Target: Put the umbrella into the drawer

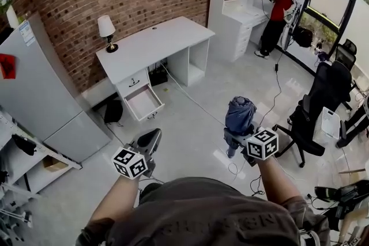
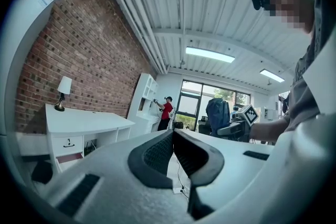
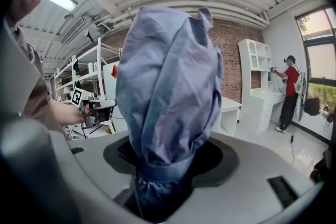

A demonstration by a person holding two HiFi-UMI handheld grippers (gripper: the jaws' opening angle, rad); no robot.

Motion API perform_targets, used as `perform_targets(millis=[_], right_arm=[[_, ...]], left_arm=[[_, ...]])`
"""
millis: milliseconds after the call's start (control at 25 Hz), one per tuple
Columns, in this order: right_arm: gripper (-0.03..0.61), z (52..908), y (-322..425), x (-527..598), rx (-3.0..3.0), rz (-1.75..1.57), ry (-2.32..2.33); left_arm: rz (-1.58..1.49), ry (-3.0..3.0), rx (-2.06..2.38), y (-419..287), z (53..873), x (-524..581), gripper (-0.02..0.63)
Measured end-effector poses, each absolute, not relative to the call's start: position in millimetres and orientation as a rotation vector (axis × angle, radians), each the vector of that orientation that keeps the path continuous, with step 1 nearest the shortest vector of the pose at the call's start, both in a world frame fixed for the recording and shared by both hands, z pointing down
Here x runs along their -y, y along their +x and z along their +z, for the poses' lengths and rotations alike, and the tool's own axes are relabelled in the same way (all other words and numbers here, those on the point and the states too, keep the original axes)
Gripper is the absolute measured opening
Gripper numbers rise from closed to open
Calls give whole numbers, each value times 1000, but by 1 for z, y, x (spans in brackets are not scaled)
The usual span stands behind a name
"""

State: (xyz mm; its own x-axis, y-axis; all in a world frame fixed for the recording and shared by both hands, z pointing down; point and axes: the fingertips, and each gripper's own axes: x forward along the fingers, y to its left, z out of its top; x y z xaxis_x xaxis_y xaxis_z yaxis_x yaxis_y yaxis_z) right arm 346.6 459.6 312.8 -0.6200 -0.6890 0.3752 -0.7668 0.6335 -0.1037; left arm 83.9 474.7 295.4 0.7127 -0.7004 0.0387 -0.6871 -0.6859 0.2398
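Note:
A folded blue umbrella stands upright in my right gripper, which is shut on its lower end. In the right gripper view the umbrella fills the middle and hides the space between the jaws of the right gripper. My left gripper is held out at the lower left, with its jaws together and nothing between them. The white desk stands against the brick wall. Its lower drawer is pulled open, some way ahead of both grippers.
A lamp stands on the desk's left end. A black bag lies on the floor left of the drawer, and a cable runs across the floor. A black office chair is at the right. A person in red works at the far shelves.

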Motion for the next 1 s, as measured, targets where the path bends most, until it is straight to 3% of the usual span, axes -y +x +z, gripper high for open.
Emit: perform_targets(millis=[400,1000], right_arm=[[252,336,326,-391,2550,413,1191],[252,347,224,-127,2475,445,1422]], left_arm=[[-74,2684,1016,73,322,-395,3],[-27,2795,697,-7,325,-78,3]])
